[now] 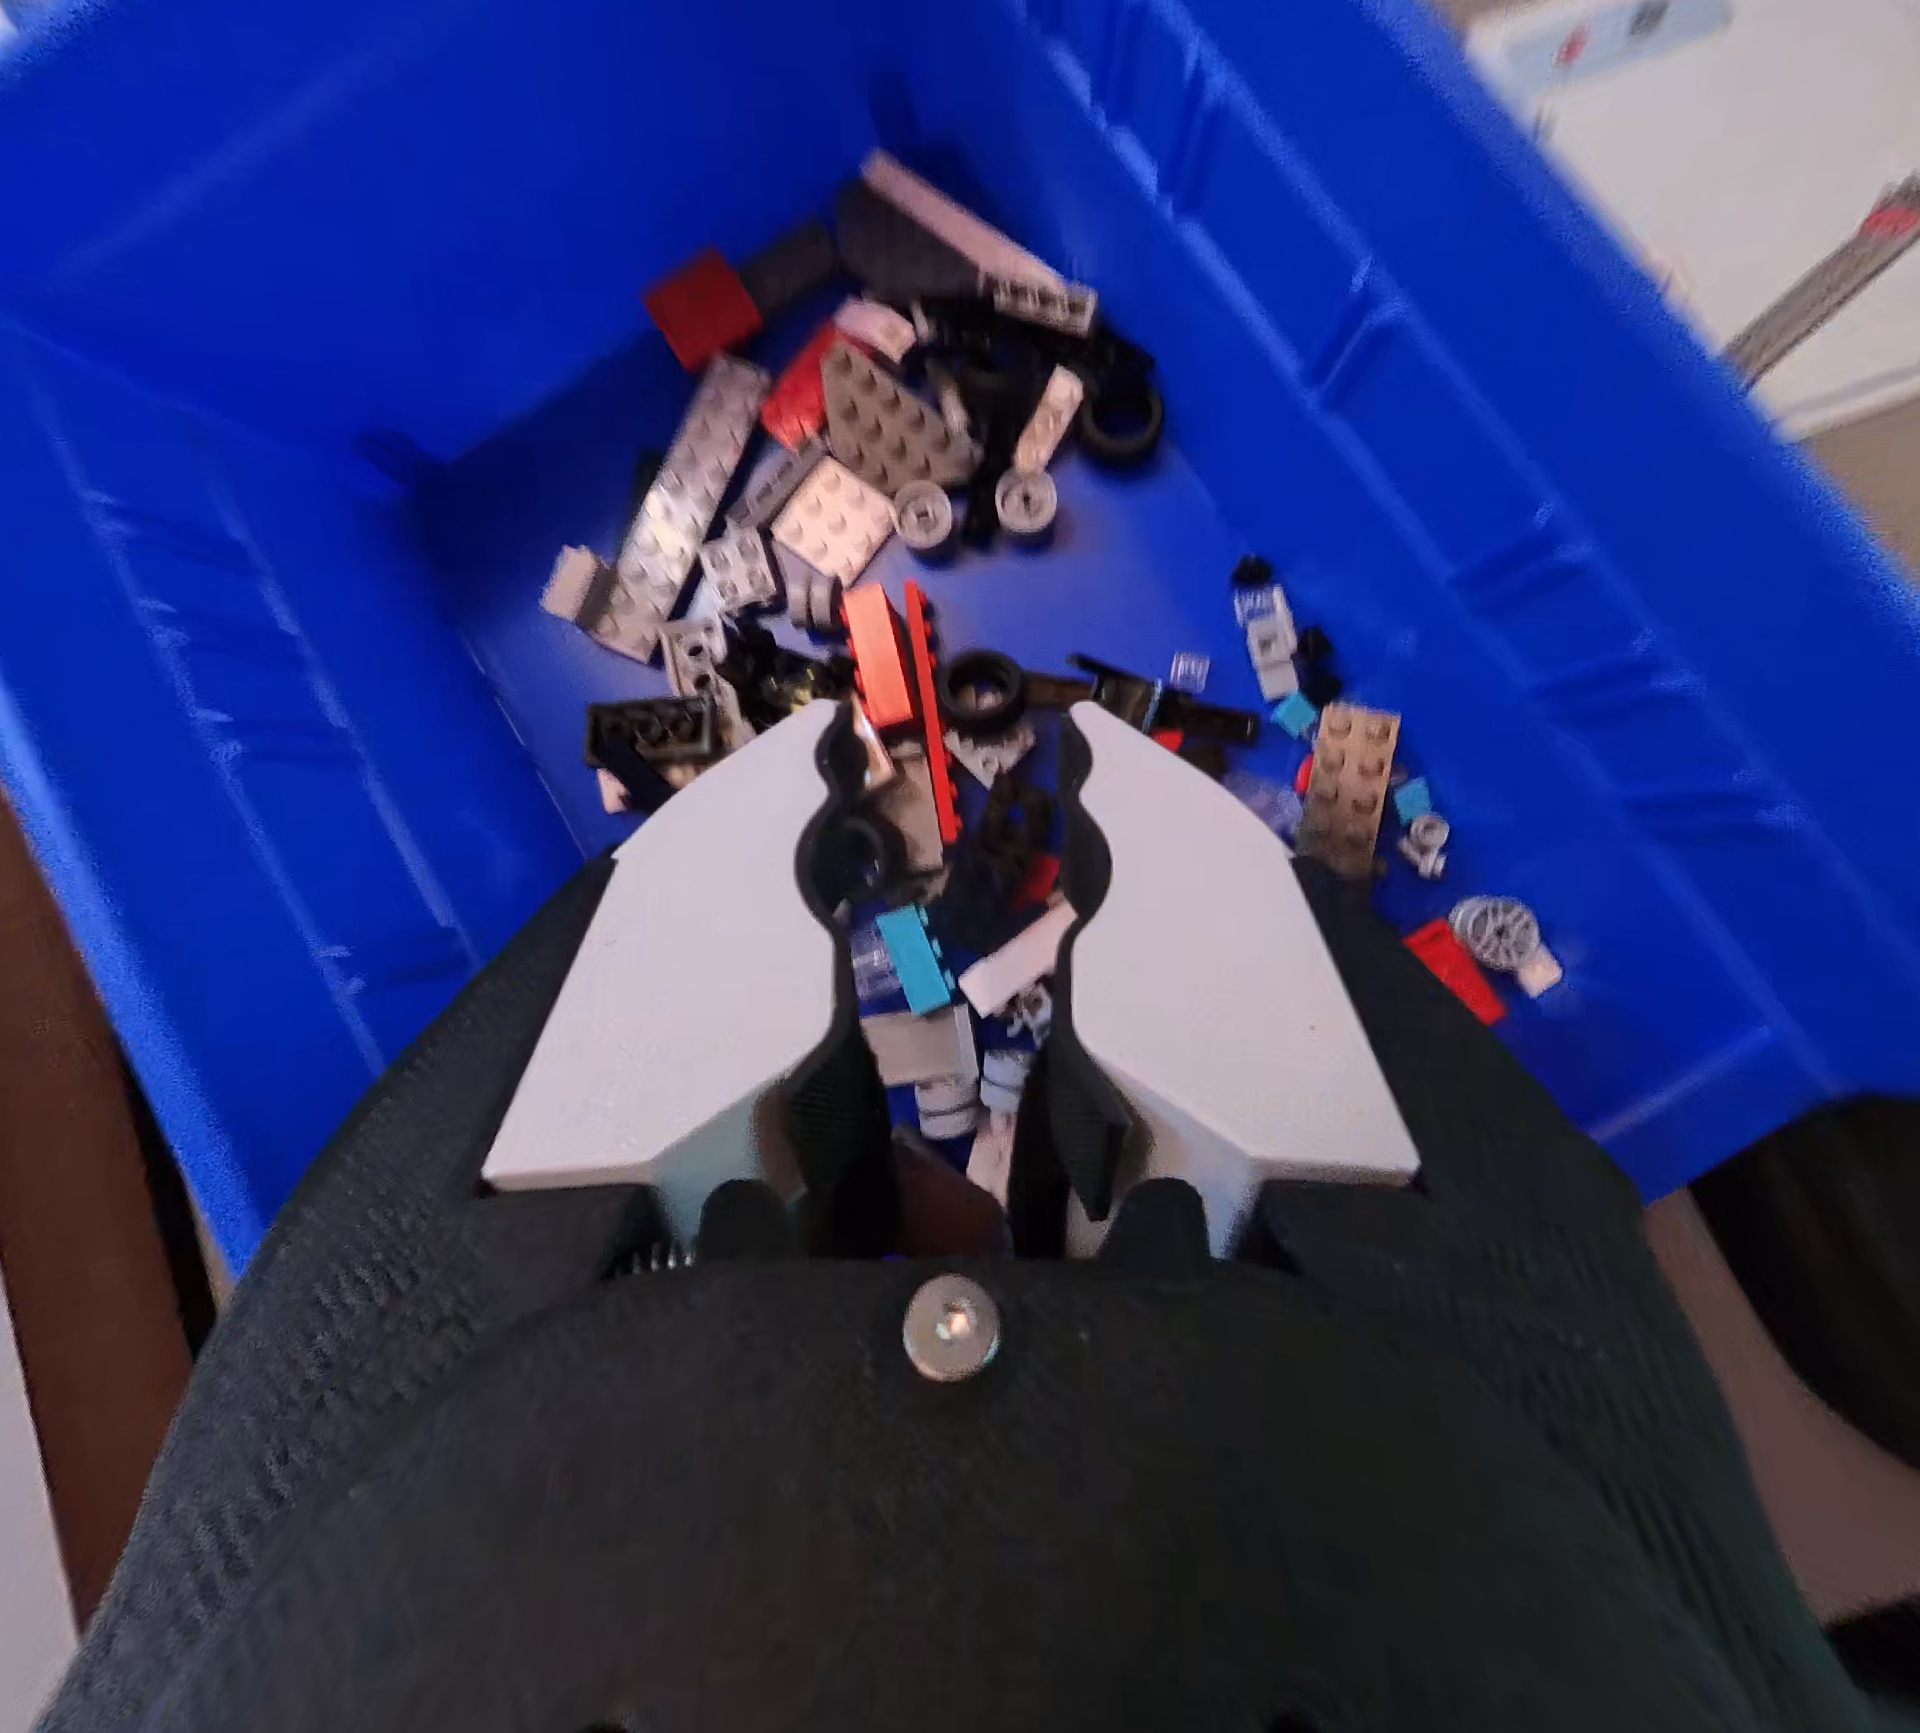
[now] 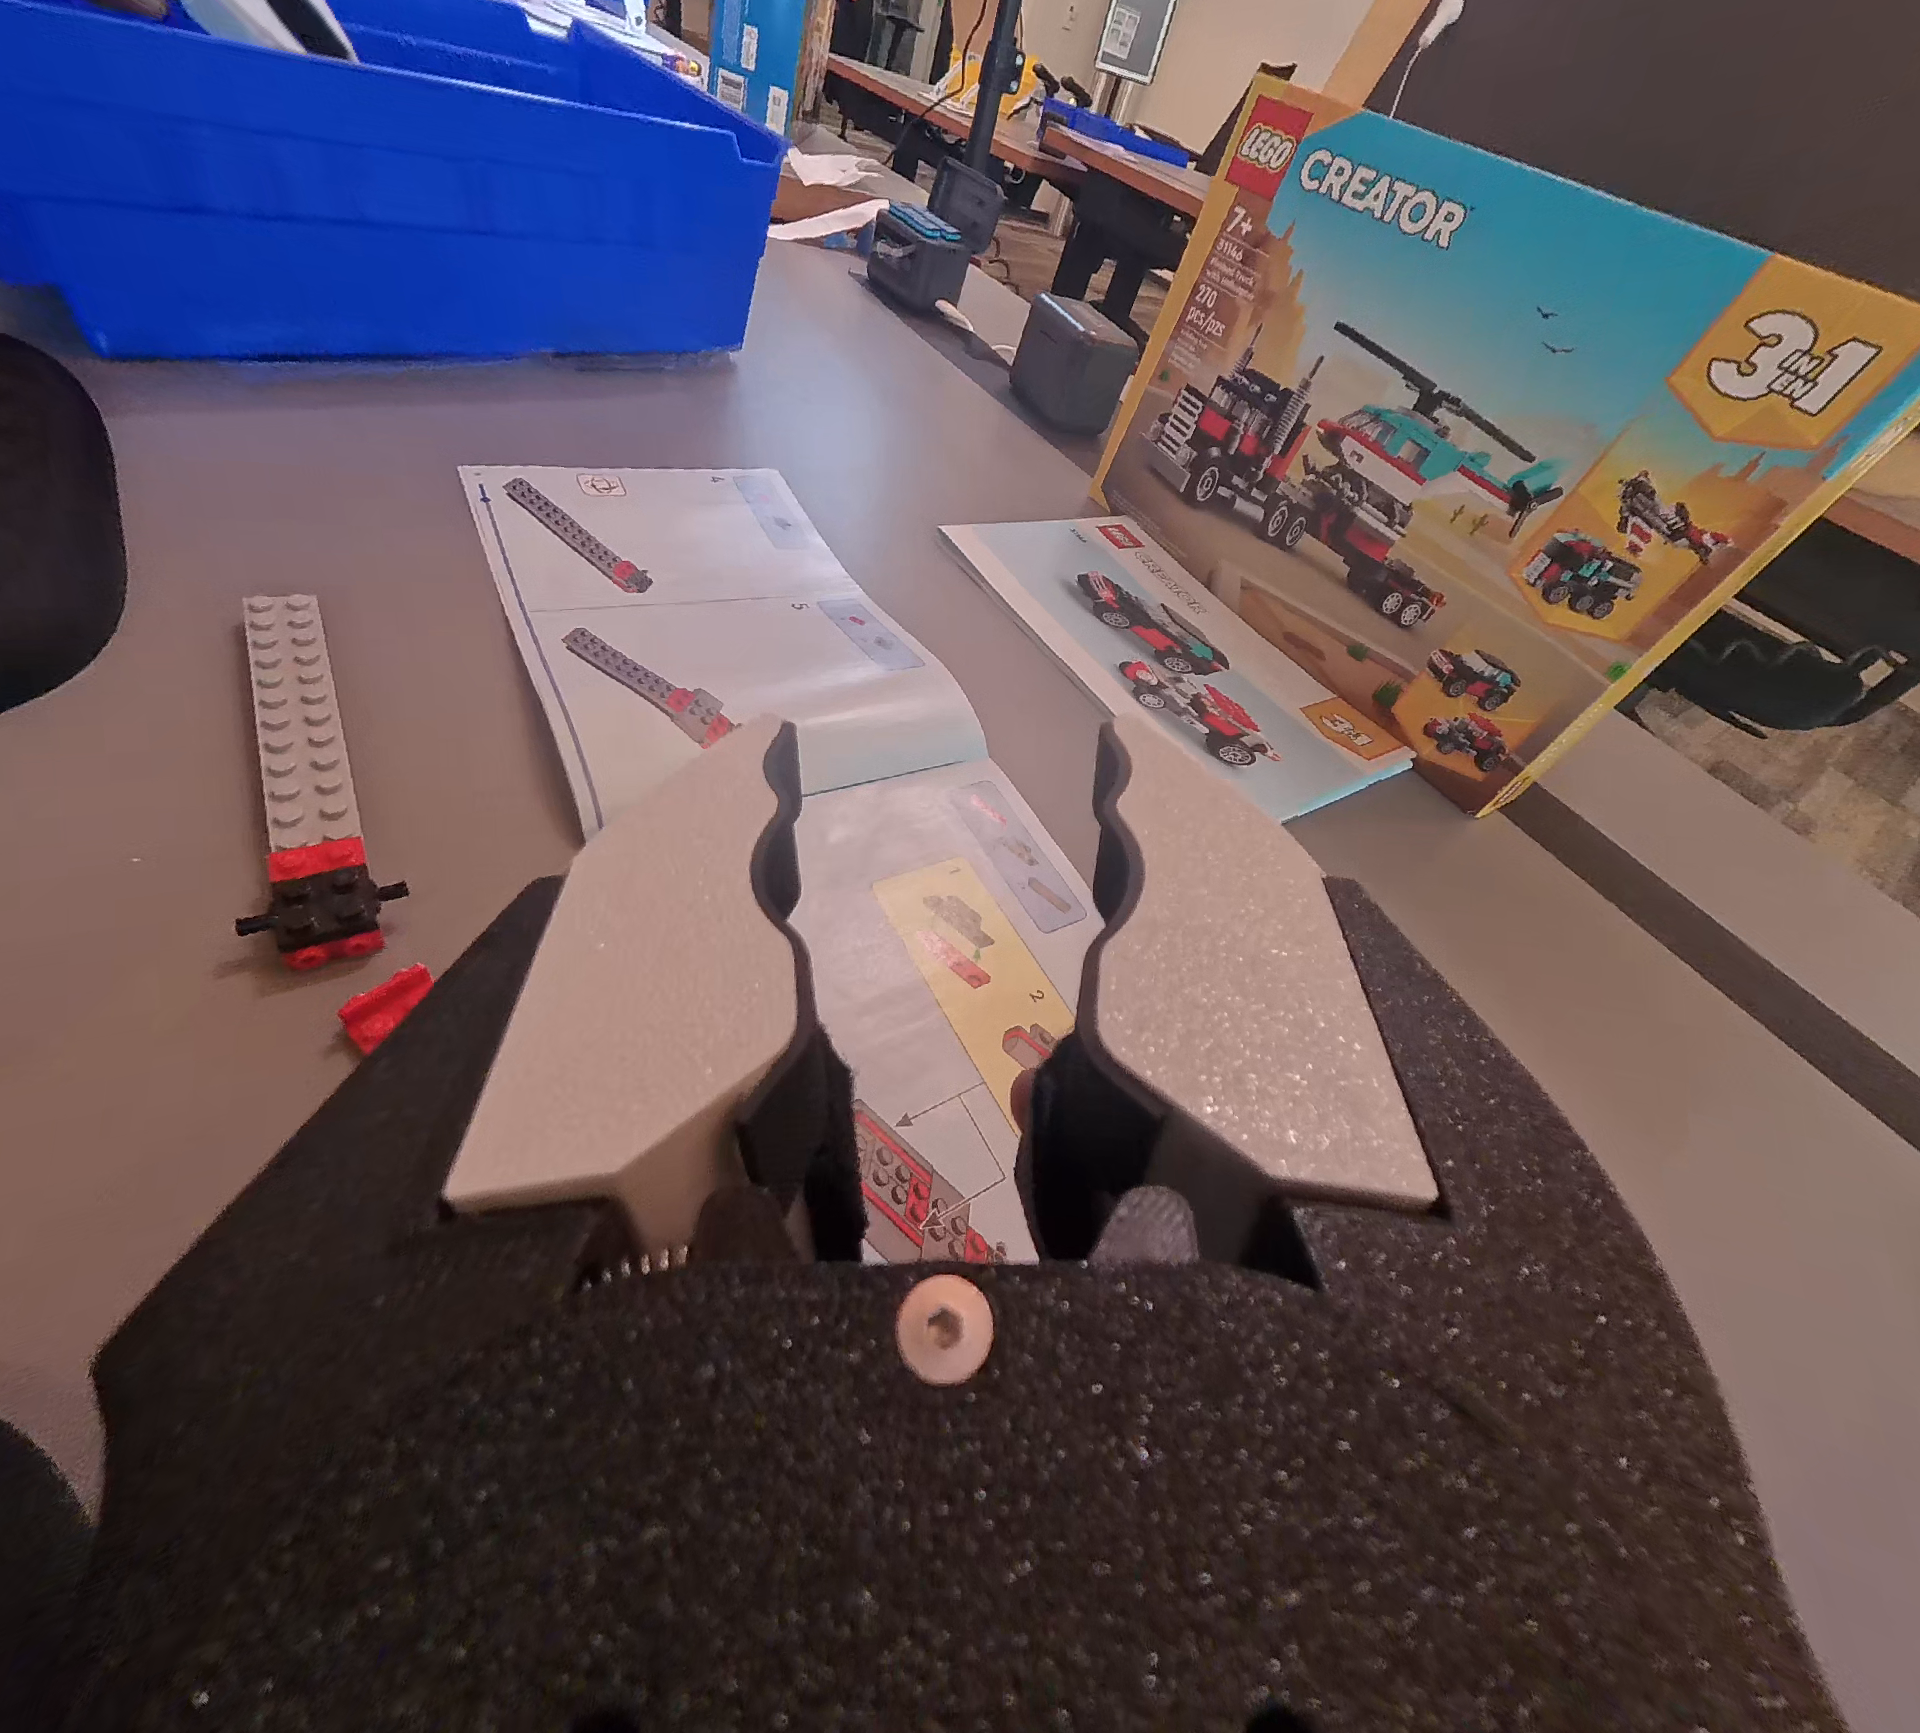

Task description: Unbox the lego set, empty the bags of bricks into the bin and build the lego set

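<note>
A grey table (image 2: 935,395) spreads out ahead of the right gripper (image 2: 945,733), whose jaws stand apart with nothing between them. Far to its front left sits the blue bin (image 2: 395,229), the largest thing on the surface. Leaning upright to the front right is the lego set box (image 2: 1507,395), with a closed booklet (image 2: 1174,644) lying flat at its foot. Directly beneath and ahead of the right gripper lies an open instruction booklet (image 2: 717,603), its pages curling at the fold. To the left, well clear of the fingers, rests the partial build (image 2: 307,779): a long grey plate capped at the near end with red and black bricks. A loose red brick (image 2: 382,1008) lies just beside the gripper's left shoulder.

In the left wrist view, the left gripper (image 1: 956,727) reaches down into the bin (image 1: 416,229), jaws parted over a heap of loose bricks (image 1: 831,457) in grey, black, red, white and teal. An upright red plate (image 1: 878,660) stands just ahead of its left finger; motion blur makes it hard to say whether the fingertip touches it.
</note>
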A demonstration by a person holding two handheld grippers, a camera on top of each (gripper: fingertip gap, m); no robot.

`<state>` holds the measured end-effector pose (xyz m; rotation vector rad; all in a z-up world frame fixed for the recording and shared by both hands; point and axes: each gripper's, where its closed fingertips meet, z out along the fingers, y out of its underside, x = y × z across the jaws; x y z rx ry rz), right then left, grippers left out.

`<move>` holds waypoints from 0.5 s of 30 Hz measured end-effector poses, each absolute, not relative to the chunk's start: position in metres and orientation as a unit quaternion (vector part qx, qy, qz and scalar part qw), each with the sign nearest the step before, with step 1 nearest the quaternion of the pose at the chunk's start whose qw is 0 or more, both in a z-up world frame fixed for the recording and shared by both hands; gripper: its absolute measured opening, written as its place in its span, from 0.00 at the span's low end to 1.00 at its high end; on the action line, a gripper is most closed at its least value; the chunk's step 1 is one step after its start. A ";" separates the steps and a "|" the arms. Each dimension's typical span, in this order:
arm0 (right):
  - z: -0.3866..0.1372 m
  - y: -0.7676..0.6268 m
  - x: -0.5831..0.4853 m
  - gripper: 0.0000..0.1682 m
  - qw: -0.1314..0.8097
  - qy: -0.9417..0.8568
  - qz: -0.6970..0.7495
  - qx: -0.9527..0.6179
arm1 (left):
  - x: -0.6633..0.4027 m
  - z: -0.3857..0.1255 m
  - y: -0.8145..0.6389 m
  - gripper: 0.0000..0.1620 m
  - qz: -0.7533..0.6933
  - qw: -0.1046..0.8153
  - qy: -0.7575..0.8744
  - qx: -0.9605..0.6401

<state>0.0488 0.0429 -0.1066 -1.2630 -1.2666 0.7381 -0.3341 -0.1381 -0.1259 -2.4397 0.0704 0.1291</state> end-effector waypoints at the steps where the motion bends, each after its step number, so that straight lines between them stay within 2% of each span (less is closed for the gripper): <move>1: -0.105 0.042 0.049 0.33 0.569 -0.538 0.315 -0.537 | -0.334 -0.117 -0.134 0.24 0.052 0.366 0.022 -0.929; 5: -0.096 0.041 0.052 0.33 0.570 -0.521 0.320 -0.549 | -0.322 -0.093 -0.124 0.30 0.042 0.424 0.019 -0.905; 7: -0.086 0.033 0.050 0.34 0.565 -0.503 0.334 -0.563 | -0.312 -0.083 -0.120 0.39 0.030 0.446 0.027 -0.894; 10: -0.062 0.008 0.050 0.35 0.545 -0.503 0.337 -0.580 | -0.301 -0.066 -0.114 0.62 0.022 0.475 0.017 -0.880; 13: -0.026 -0.012 0.074 0.36 0.540 -0.495 0.321 -0.601 | -0.291 -0.050 -0.108 0.77 0.026 0.501 0.013 -0.865; 15: -0.002 -0.015 0.109 0.37 0.544 -0.471 0.304 -0.625 | -0.280 -0.040 -0.104 0.81 0.030 0.521 0.029 -0.853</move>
